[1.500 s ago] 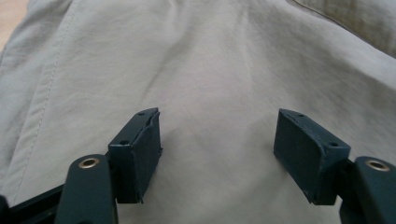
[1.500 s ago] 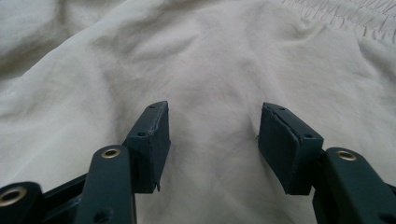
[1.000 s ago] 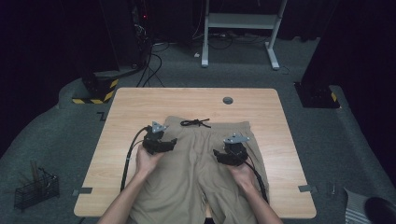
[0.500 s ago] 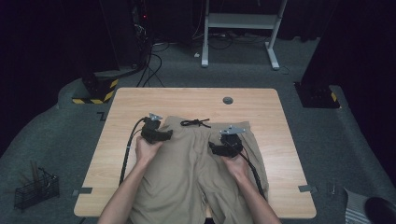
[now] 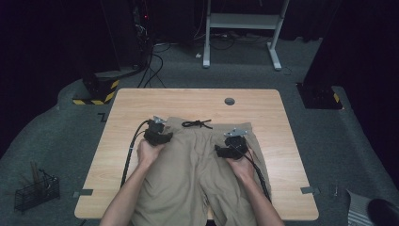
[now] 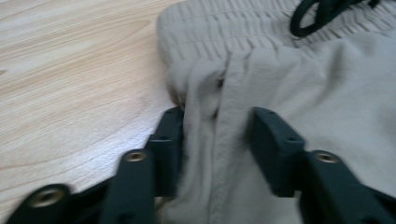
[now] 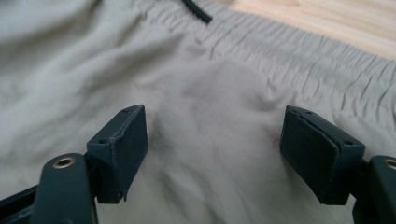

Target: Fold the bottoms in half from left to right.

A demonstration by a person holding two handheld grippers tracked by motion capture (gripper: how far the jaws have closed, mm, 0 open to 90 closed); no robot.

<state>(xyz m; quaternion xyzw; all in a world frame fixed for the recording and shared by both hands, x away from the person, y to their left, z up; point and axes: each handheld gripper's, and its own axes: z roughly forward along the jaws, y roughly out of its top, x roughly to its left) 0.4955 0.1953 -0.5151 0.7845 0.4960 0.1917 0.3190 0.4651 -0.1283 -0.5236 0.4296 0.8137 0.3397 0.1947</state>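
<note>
Two grippers sit on the khaki shorts (image 5: 202,165), which lie flat on the wooden table (image 5: 141,101) with the waistband away from you. Your left gripper (image 6: 215,135) has just been closing: its jaws now straddle a raised fold of cloth at the shorts' side seam, just below the elastic waistband (image 6: 219,32), and the cloth fills the gap, though the blur hides whether the pads are pressing yet. Your right gripper (image 7: 212,149) has just been opening; its jaws stand wide over flat fabric below the waistband, with nothing pinched between them.

Risk lies on the left. You are catching a thin ridge near the edge, so the pads may take the top layer alone and the shorts would peel apart when lifted. On the right, closing onto smooth cloth could just slide and gather nothing. The black drawstring (image 5: 196,124) lies loose between your hands and could snag.
</note>
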